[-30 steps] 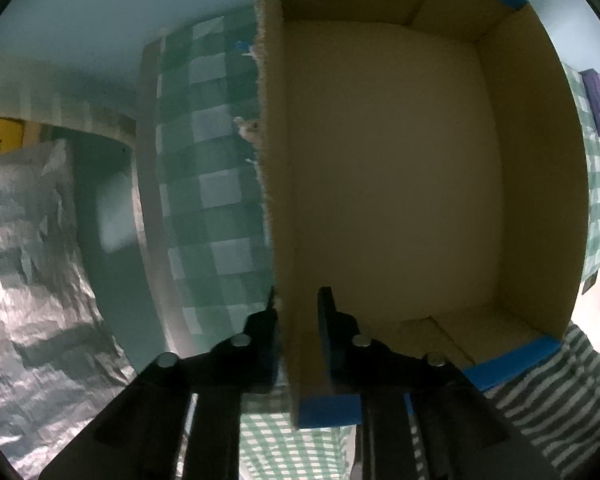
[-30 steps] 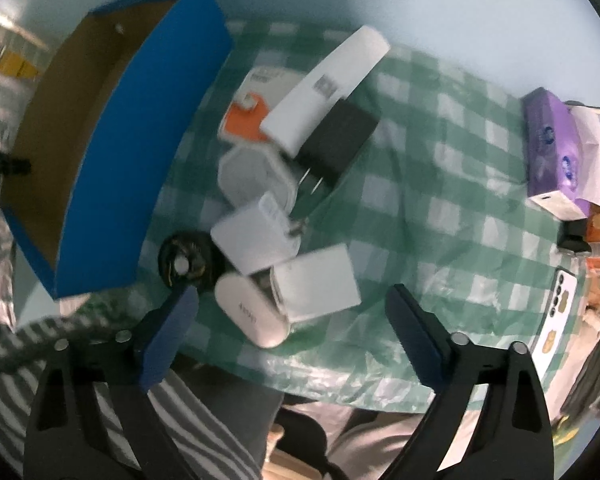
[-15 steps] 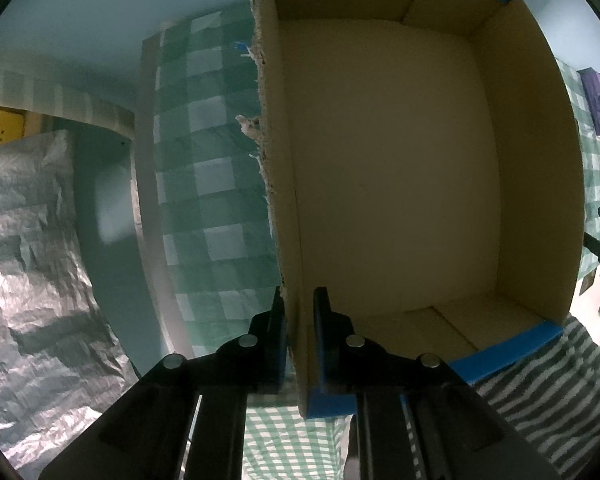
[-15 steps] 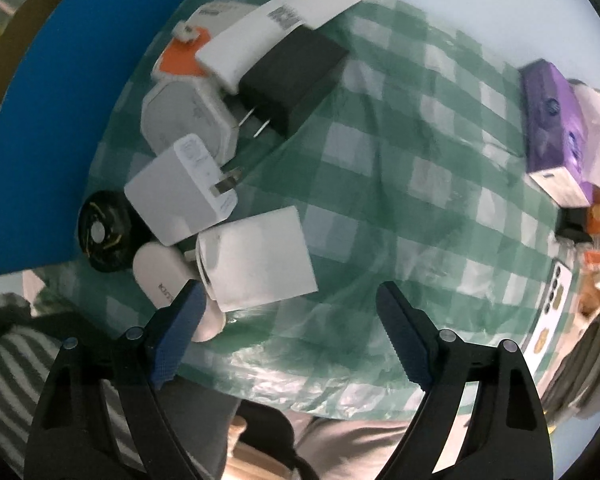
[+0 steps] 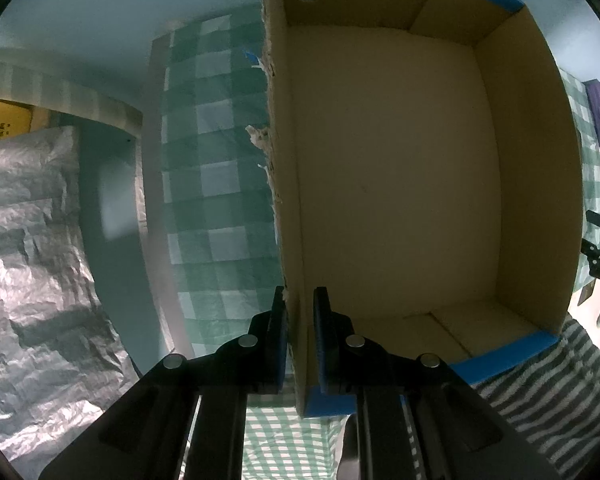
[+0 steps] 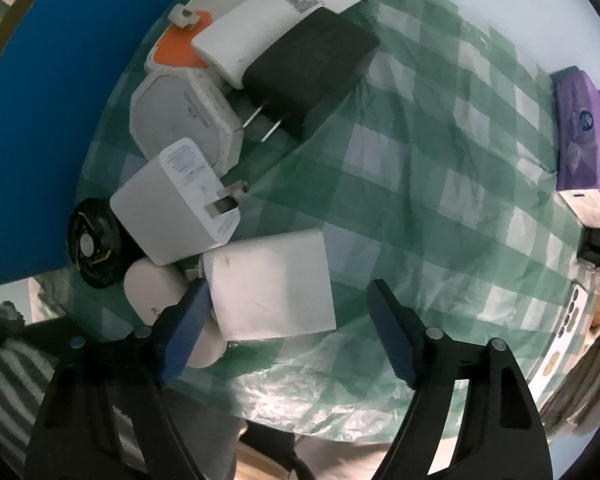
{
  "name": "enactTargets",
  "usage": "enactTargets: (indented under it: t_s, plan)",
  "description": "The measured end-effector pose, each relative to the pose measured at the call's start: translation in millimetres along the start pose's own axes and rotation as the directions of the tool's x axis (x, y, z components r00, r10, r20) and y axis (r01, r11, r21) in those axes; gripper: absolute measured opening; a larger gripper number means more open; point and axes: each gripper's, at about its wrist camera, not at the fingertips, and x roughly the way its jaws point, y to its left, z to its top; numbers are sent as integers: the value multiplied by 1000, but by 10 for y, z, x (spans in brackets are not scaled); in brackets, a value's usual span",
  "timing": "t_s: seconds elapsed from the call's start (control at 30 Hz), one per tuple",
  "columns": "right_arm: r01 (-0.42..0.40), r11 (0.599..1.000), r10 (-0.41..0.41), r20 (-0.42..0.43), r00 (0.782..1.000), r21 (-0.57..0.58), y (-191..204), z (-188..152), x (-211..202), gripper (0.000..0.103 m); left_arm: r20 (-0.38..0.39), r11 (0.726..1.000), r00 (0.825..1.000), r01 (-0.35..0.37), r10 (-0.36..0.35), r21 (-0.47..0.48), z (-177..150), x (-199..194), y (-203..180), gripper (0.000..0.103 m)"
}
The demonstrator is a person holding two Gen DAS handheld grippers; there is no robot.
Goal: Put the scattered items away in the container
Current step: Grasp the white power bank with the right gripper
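Note:
A cardboard box, blue outside, stands empty on the green checked cloth. My left gripper is shut on its left wall, one finger on each side. My right gripper points down with its jaws closing. A white charger block lies between them; the left finger touches it and the right finger stands apart. Beside it lie a white plug charger, a black charger, a long white device, an octagonal white device, an orange-and-white one, a black round item and a white oval item.
A purple tissue pack and small clutter sit at the cloth's right edge. Crinkled silver sheeting lies left of the table. The table's near edge and a person's striped garment are close below the grippers.
My right gripper has come down over the pile toward the white charger block, and its jaws have narrowed around it. The left gripper keeps its hold on the box wall.

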Motion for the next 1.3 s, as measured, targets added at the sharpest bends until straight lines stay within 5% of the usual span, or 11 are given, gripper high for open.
enactTargets:
  t_s: [0.5,0.63,0.8,0.87,1.3]
  plan:
    - [35,989,-28,-48,998,144,-556,9,144,68,-6,1000,1000,-5,5,-3,19,-5,-22,12]
    - [-7,983,17,-50,999,185,-725,-25,323,68,-6,1000,1000,-9,9,-1,11,-2,-36,12]
    - [22,987,-14,-50,999,159,-710,-68,415,67,-8,1000,1000,-11,11,2,10,4,-50,14]
    - [39,989,-33,-43,999,141,-626,-17,393,58,-6,1000,1000,-9,9,6,12,0,-55,14]
    - [25,984,-24,-8,1000,177,-808,-71,109,58,-3,1000,1000,-12,12,16,6,-24,-90,14]
